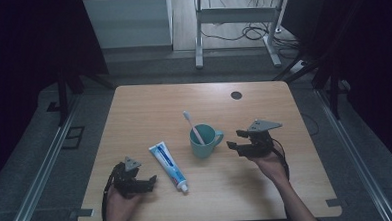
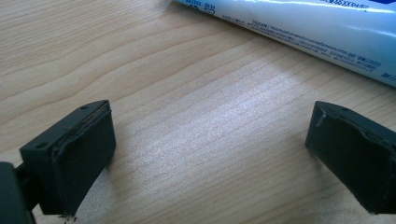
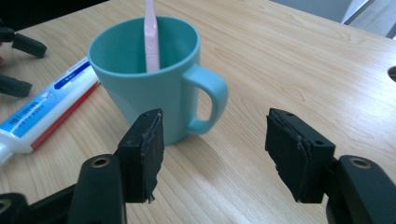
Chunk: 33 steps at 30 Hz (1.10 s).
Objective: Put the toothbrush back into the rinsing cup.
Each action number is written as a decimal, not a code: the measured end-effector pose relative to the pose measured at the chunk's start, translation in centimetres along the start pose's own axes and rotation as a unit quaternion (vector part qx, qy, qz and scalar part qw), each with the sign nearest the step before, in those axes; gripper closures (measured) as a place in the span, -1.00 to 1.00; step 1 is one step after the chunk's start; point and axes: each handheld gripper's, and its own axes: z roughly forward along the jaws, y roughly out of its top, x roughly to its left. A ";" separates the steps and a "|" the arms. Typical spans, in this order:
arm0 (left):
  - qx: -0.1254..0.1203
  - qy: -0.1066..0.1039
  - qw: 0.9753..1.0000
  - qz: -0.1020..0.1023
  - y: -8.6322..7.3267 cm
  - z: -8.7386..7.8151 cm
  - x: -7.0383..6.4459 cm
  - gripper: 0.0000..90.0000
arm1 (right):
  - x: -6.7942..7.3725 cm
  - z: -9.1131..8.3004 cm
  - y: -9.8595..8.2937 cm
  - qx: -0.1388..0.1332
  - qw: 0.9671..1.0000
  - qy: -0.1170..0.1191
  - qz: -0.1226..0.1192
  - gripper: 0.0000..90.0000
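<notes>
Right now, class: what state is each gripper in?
Left gripper: open, holding nothing, beside the toothpaste tube.
Right gripper: open, holding nothing, facing the mug.

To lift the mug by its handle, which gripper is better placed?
The right gripper: it is open, close to the mug, and the handle lies just ahead between its jaws. The left gripper faces the toothpaste.
</notes>
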 end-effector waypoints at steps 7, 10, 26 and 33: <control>-0.001 -0.001 1.000 -0.001 0.0 0.0 0.0 -0.96 | -0.4 -0.8 -0.8 0.003 1.000 -0.006 -0.001 -0.23; -0.001 0.000 1.000 -0.001 0.0 0.0 0.0 -0.96 | -0.4 -1.1 -1.1 0.005 1.000 -0.008 -0.004 -0.26; -0.001 0.000 1.000 -0.001 0.0 0.0 0.0 -0.96 | -0.4 -1.8 -3.1 0.020 0.999 -0.027 -0.018 -0.56; -0.001 0.000 1.000 -0.001 0.0 0.0 0.0 -0.96 | -0.6 -2.1 -4.2 0.024 0.999 -0.038 -0.008 -0.72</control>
